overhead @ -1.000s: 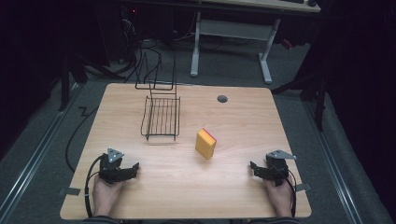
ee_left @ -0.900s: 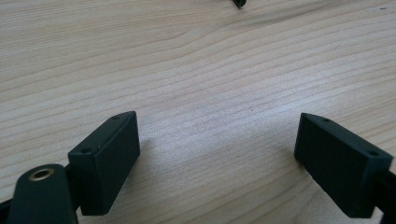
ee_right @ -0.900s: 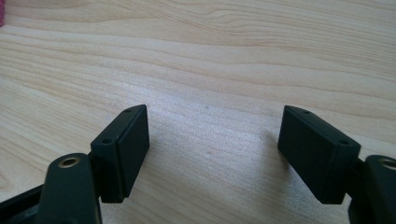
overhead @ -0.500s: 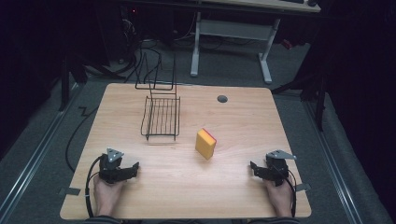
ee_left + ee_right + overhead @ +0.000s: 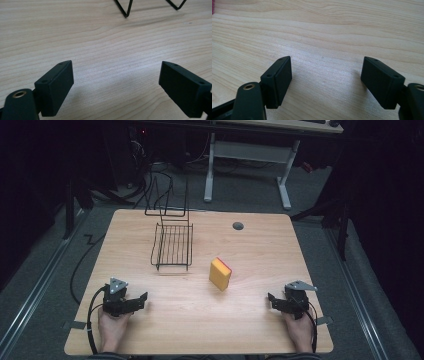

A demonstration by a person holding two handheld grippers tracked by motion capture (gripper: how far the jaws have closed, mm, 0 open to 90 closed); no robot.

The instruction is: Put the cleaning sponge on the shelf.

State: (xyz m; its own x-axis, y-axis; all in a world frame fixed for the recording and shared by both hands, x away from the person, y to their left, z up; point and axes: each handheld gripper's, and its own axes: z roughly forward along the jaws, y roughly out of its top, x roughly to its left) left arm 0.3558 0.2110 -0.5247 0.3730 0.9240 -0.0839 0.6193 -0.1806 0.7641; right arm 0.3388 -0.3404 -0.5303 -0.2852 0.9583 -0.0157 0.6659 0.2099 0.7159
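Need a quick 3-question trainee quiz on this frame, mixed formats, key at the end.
1. True or false: the sponge lies inside the wire rack.
2. Which gripper is nearer the wire rack? A) left gripper B) right gripper
3. Fill in: both grippers' jaws stand ____, with bare table between them.

Key:
1. False. The sponge stands on the table, apart from the rack, to its right in the high view.
2. A. The rack's feet show at the top of the left gripper view.
3. Open.
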